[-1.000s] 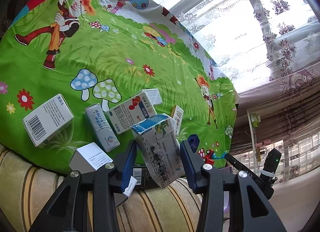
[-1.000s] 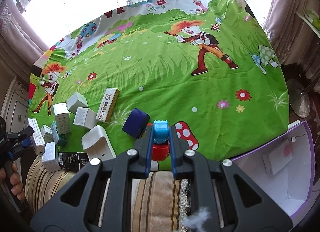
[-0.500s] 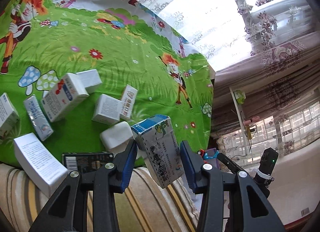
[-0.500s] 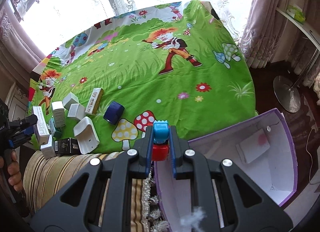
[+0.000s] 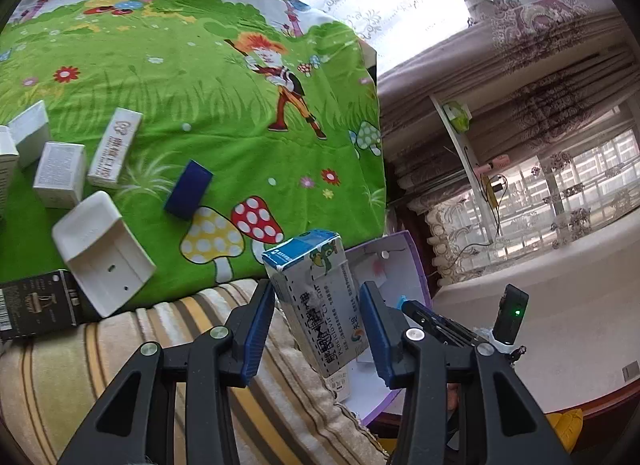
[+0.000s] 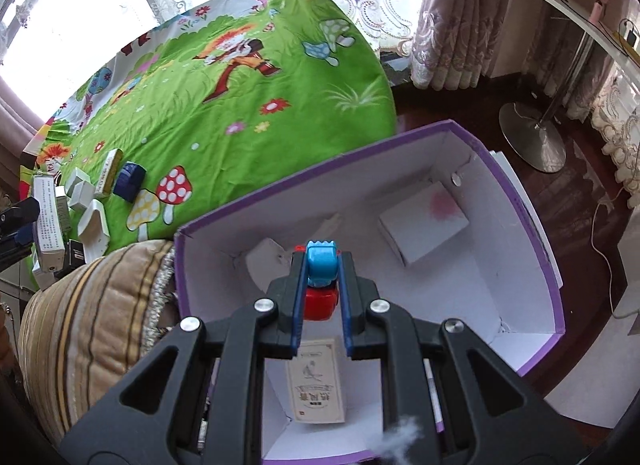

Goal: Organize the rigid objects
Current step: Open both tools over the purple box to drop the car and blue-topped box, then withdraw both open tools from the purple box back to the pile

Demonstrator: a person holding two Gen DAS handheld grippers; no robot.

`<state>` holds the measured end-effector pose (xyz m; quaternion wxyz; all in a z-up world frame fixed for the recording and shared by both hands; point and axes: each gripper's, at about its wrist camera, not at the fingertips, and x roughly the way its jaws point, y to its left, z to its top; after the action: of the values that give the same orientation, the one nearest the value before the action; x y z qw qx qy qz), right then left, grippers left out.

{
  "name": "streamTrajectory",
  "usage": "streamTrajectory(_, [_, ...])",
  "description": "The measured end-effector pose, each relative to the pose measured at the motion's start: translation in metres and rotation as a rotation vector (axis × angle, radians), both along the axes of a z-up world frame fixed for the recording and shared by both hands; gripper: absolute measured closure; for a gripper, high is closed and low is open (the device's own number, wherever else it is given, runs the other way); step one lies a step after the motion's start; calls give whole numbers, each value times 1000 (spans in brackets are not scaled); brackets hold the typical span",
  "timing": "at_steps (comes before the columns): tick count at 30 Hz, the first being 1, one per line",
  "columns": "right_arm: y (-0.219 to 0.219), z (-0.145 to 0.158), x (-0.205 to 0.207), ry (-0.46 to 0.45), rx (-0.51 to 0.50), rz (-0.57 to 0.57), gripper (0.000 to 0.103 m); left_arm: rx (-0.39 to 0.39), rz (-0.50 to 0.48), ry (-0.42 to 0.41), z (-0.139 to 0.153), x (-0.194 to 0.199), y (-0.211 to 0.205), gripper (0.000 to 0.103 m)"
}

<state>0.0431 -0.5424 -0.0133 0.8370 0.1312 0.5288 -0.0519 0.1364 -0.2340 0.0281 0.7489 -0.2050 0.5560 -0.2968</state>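
Left wrist view: left gripper (image 5: pixel 316 329) clamped on blue-topped med carton (image 5: pixel 316 305), held tilted, pads pressing both long sides. Purple box (image 5: pixel 404 249) now in frame just behind carton, only partly seen 0.5 s back, absent 1 s back. Loose cartons, e.g. white tray (image 5: pixel 100 253) & navy block (image 5: pixel 188 189), left behind on green cartoon sheet (image 5: pixel 200 65), well apart from purple box. Means: carry leg nearly done, drop-off probably next.

Right wrist view: right gripper (image 6: pixel 320 285) pinched tight on small blue-and-red toy (image 6: pixel 321 277), jaws narrow. Has swung from over green sheet to directly above purple box (image 6: pixel 520 193) interior. Inside box already: white pack w/ pink smudge (image 6: pixel 424 221) at far side, beige printed pack (image 6: pixel 316 381) near side, pale item at left wall. Toy not yet released; judged ready to lower & let go, w/ free floor mid-box.
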Motion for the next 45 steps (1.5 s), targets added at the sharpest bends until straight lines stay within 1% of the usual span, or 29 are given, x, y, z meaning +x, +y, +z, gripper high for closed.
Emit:
streamTrajectory(6, [-17,-28,-18,48,-21,-25,84,38,-93,21,-13,-12,-46,58])
streamTrajectory(13, [-25,-54,-25,91,11,-30,84,82,-173,56,-33,-30,-79,58])
streamTrajectory(15, [-26,-59,-24,104,19,-26,84,82,-188,62,-36,-32,-84,58])
streamTrajectory(18, [-25,-64,-25,106,29,-21,84,91,-187,82,-41,-32,-87,52])
streamTrajectory(20, [-23,-65,-25,110,33,-17,84,87,-175,91,-42,-31,-86,47])
streamTrajectory(23, [-23,-65,-26,106,40,-22,84,81,-175,90,-41,-32,-84,46])
streamTrajectory(27, [-26,-55,-30,73,58,-54,83,56,-174,94,-39,-33,-79,45])
streamTrajectory(29, [-25,-48,-31,53,59,-59,75,38,-168,95,-37,-32,-74,45])
streamTrajectory(31, [-22,-40,-31,29,54,-61,56,30,-155,87,-34,-32,-66,45])
streamTrajectory(34, [-13,-22,-32,-35,53,-56,41,17,-124,59,-27,-33,-49,45])
streamTrajectory(37, [2,-3,-29,-85,53,-28,36,14,-86,28,-19,-33,-29,45])
streamTrajectory(41, [27,19,-21,-135,69,27,31,19,-37,-32,-5,-36,0,45])
streamTrajectory(45, [59,40,-15,-179,56,79,25,45,20,-89,5,-37,31,45])
